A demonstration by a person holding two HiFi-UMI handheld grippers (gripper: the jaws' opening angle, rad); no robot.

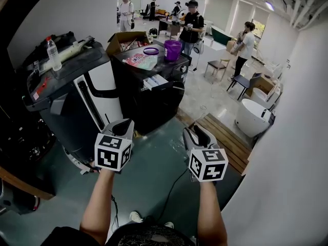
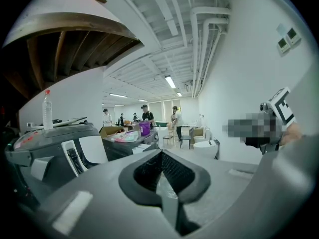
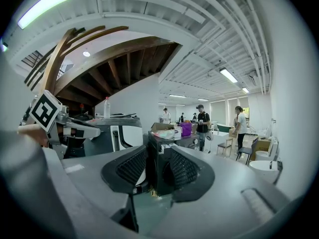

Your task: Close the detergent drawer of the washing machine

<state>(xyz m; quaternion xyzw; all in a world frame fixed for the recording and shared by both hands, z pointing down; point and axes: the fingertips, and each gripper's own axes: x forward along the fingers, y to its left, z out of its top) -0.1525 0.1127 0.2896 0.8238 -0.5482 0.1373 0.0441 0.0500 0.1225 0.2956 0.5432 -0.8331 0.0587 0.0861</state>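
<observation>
Holds the left gripper (image 1: 127,122) low and forward, jaws brought together at the tips, nothing clamped between them. Holds the right gripper (image 3: 158,151) level beside it, well apart from it, jaws standing open and empty (only a dark cabinet front shows through the gap). Faces a black washing machine (image 1: 148,106) straight ahead of both grippers, touched by neither. Finds the detergent drawer (image 1: 155,81) at that machine's upper front edge: white, sticking out toward the grippers, ahead of the space between the two. Sees on the machine's top, farther off than the drawer, a purple bucket (image 1: 172,49), a pink packet (image 1: 141,60) and a purple ring (image 1: 151,50). Has to the left of the left gripper a grey and white appliance (image 1: 89,99), with a clear water bottle (image 1: 53,54) upright on top of it. Notes an open cardboard box (image 1: 120,39) farther back, between that appliance and the washing machine. Looks past the right gripper's outer side to a wooden platform (image 1: 225,137) and a white tub (image 1: 253,118) by the wall, then to a dark chair (image 1: 246,81) and standing people (image 1: 192,24) far beyond.
</observation>
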